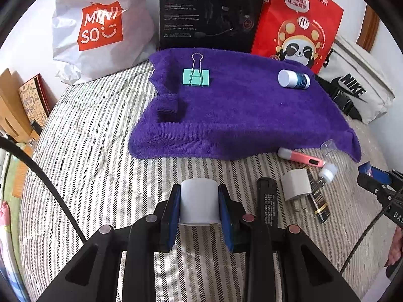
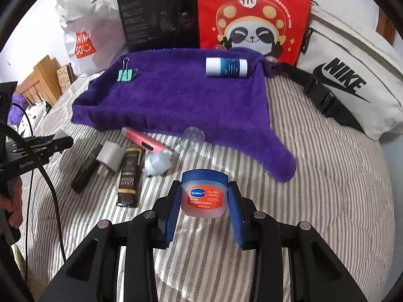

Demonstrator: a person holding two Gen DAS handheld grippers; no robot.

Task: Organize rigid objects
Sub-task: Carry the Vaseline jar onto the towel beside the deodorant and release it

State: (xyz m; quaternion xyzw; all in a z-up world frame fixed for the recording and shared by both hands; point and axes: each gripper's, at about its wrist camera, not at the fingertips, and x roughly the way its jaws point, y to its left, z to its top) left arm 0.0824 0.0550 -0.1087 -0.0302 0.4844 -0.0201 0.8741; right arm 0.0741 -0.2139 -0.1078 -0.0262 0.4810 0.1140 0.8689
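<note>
Left gripper clamped on a grey cylinder, blue pads pressed flat against both its sides, held above the striped bedspread

Right gripper closed on a lip-balm jar: blue lid up, orange label toward the camera, pads touching its left and right walls (no earlier view for comparison, so nothing on jaw motion)

Beyond both grippers, a purple towel spread over the bedspread, well apart from either held item. On the towel: a green binder clip near its far left part, wire handles pointing away; a white-and-blue bottle lying on its side near the far right part

Between the towel's near edge and the grippers, a loose cluster on the bedspread: pink pen-like stick just at the towel edge, clear plastic cap beside it, small white bottle, grey block, dark tube with gold lettering, black bar. Cluster to the right of the grey cylinder in the left view, to the left of the jar in the right view

Along the far wall: white Miniso bag, black box, red panda bag, white Nike bag

At the left edge of the right view, a hand on the left gripper's handle, black cable trailing down
</note>
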